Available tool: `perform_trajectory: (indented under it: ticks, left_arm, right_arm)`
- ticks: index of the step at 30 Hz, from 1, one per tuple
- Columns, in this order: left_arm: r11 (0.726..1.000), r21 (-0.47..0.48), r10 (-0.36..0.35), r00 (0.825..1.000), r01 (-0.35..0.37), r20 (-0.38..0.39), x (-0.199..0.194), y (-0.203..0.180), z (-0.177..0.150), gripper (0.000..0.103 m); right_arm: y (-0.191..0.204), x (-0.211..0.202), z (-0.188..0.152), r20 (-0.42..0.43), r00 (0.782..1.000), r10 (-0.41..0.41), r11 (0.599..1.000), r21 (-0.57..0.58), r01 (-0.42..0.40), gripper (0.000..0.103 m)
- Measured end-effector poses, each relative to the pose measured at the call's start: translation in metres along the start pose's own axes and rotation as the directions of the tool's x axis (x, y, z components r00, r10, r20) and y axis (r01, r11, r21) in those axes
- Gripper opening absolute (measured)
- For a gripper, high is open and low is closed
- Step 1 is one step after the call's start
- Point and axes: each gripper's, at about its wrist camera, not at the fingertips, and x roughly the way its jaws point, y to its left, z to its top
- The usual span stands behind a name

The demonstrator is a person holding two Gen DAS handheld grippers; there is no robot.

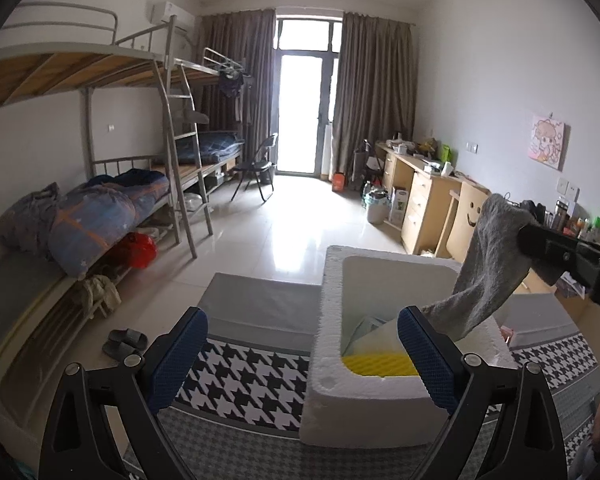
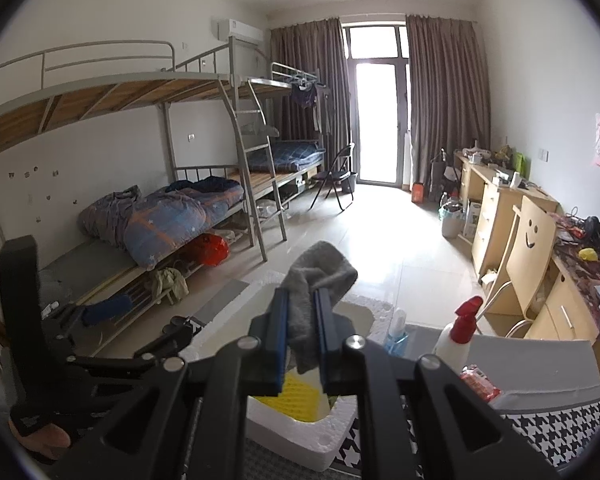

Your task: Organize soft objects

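Right wrist: right gripper (image 2: pixel 302 316) clamps sock (image 2: pixel 320 276), hanging long-axis down w/ box (image 2: pixel 332 436) at 6 o'clock; left gripper (image 1: pixel 302 354) open, empty.

The grey cloth (image 2: pixel 320 276) looks soft, matt and knitted, pinched between the right gripper's (image 2: pixel 302 344) blue textured pads. The box (image 1: pixel 328 392) is rough white foam, holding a ribbed yellow sponge (image 1: pixel 380 364). Beneath lies a woven houndstooth fabric (image 1: pixel 244 380), and the floor tiles (image 1: pixel 292 232) shine glossy.
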Motion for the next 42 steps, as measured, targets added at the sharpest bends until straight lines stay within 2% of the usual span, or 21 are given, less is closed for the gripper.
perform_trajectory:
  ticks: [15,16,17,20,21,28,31,34,36,38,42]
  left_arm:
    - [0.999,-0.032,0.018,1.000,-0.019,-0.015,0.002,0.014,-0.003,0.096]
    - [0.999,-0.036,0.020,1.000,-0.021,-0.013,0.000,0.015,-0.002,0.096]
    - [0.999,-0.041,0.021,1.000,-0.021,-0.009,0.000,0.015,-0.002,0.097]
    - [0.999,-0.046,0.016,1.000,-0.016,-0.007,-0.001,0.020,-0.002,0.097]
    - [0.999,-0.042,0.015,1.000,-0.016,-0.007,-0.001,0.020,-0.001,0.097]
    - [1.000,-0.027,0.012,1.000,-0.012,-0.016,0.001,0.017,-0.002,0.097]
    - [1.000,-0.021,0.005,1.000,-0.005,-0.016,-0.001,0.016,-0.002,0.097]
    - [1.000,-0.014,0.002,1.000,-0.002,-0.015,-0.004,0.014,-0.003,0.097]
    - [1.000,-0.020,0.003,1.000,-0.004,-0.016,-0.005,0.013,-0.003,0.097]
    - [1.000,-0.016,-0.005,1.000,0.004,-0.015,-0.008,0.011,-0.003,0.097]
    - [1.000,-0.011,-0.018,1.000,0.018,-0.004,-0.016,0.004,-0.004,0.097]
  right_arm:
    - [-0.003,0.037,-0.008,-0.099,0.995,0.021,1.000,0.023,-0.019,0.017]
    - [-0.004,0.041,-0.010,-0.112,0.994,0.018,1.000,0.021,-0.015,0.019]
    - [-0.003,0.044,-0.011,-0.124,0.992,0.016,1.000,0.019,-0.014,0.026]
    - [-0.003,0.050,-0.017,-0.144,0.990,0.007,1.000,0.015,-0.005,0.061]
    - [-0.002,0.049,-0.018,-0.139,0.990,-0.004,1.000,0.012,0.006,0.064]
    - [-0.002,0.046,-0.019,-0.146,0.989,-0.006,1.000,-0.003,0.006,0.064]
    - [0.000,0.043,-0.018,-0.136,0.991,-0.020,1.000,-0.016,0.018,0.069]
    - [0.004,0.032,-0.018,-0.107,0.994,-0.025,0.999,-0.029,0.022,0.077]
    - [0.005,0.024,-0.018,-0.077,0.996,-0.034,0.999,-0.038,0.031,0.091]
    - [0.008,0.014,-0.019,-0.052,0.998,-0.040,0.998,-0.048,0.037,0.096]
    - [0.012,0.002,-0.019,-0.038,0.999,-0.031,0.997,-0.065,0.028,0.096]
